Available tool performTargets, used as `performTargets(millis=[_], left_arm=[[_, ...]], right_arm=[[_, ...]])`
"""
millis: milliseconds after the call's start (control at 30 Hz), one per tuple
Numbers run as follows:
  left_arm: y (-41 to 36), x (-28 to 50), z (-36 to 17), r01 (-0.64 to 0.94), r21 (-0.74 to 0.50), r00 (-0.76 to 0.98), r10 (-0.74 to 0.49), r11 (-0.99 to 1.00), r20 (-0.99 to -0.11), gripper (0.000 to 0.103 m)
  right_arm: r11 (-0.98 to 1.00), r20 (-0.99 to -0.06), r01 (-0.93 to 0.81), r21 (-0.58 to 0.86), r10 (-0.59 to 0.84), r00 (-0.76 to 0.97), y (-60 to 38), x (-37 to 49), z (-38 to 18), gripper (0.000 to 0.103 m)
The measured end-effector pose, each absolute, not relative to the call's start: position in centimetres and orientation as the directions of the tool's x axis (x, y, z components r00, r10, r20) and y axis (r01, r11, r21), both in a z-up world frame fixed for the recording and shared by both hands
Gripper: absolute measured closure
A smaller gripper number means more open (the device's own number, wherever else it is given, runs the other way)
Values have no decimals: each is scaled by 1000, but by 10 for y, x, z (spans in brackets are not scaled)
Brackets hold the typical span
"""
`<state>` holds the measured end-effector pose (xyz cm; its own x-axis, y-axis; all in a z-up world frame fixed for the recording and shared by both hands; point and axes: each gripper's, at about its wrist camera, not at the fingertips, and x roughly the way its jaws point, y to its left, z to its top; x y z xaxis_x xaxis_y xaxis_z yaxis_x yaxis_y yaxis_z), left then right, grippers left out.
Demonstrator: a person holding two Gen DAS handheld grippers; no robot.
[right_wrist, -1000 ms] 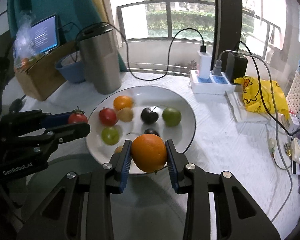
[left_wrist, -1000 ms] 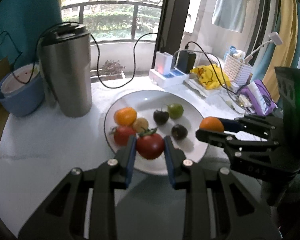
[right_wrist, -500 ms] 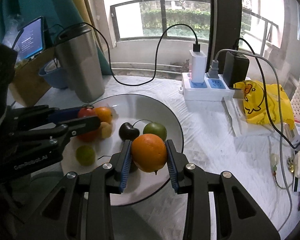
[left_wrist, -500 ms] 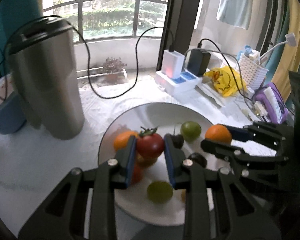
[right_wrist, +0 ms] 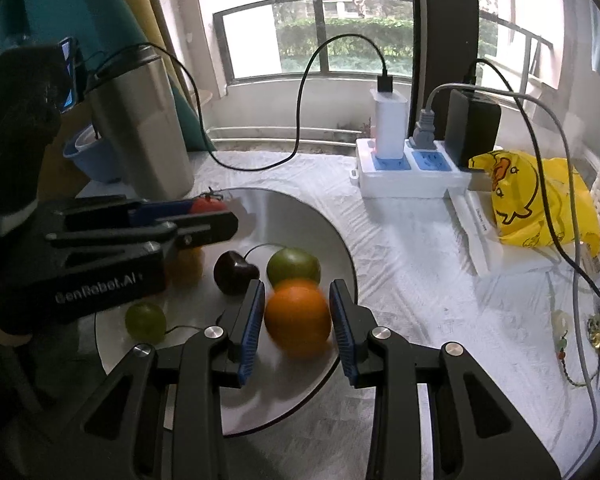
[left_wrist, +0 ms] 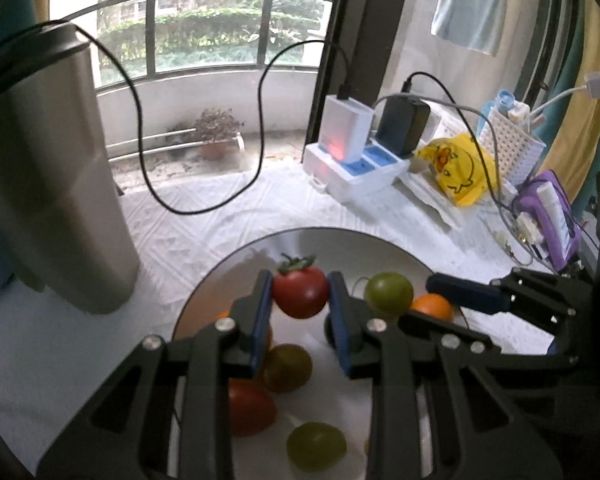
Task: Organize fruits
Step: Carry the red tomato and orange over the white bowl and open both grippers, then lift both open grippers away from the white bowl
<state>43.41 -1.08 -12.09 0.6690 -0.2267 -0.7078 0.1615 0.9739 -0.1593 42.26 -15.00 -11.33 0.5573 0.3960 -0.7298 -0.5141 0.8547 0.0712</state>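
Over the plate [right_wrist: 340, 248], left tool [left_wrist: 300, 294] grips a tomato [left_wrist: 300, 292] near the far rim, right tool [right_wrist: 298, 318] clamps an orange [right_wrist: 298, 318] at the right rim.

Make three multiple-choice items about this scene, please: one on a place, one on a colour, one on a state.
1. Where is the steel tumbler?
A. on the plate
B. on the table beside the plate
C. in the white basket

2. What colour is the fruit in the right gripper?
A. orange
B. green
C. dark purple

3. What is the left gripper doing?
A. hanging open
B. gripping a red tomato
C. gripping a cable

Answers: 1 B, it stands off the plate rim. 2 A, the orange sits between its pads. 3 B, the red tomato is clamped between its fingers.
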Motion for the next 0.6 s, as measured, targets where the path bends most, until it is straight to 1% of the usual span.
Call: performTargets(millis=[100,133,200,233,267,600], left_arm=[[-13,434,-120,166,-152,670,-224,974,-708,73],[-12,433,-120,165,-154,671,-225,974,-706,71],[-11,431,-118,158,-157,678,-223,975,-700,66],[-10,430,-117,155,-160,682,-223,975,-697,59],[-9,429,-116,149,-164,686,-222,975,-693,56],[-4,398,-93,135,-155,726,-205,979,-656,56]], right_arm=[[856,-729,-511,73,396,558,-150,424,-113,68],[857,-729,-510,70,393,560,-150,424,-113,67],[858,-731,-509,68,390,560,-150,423,-113,67],[860,-732,-506,68,388,560,-149,423,-112,67],[862,-733,-503,64,383,562,-149,422,-112,67],[875,-719,-481,48,365,591,-153,408,-94,67]])
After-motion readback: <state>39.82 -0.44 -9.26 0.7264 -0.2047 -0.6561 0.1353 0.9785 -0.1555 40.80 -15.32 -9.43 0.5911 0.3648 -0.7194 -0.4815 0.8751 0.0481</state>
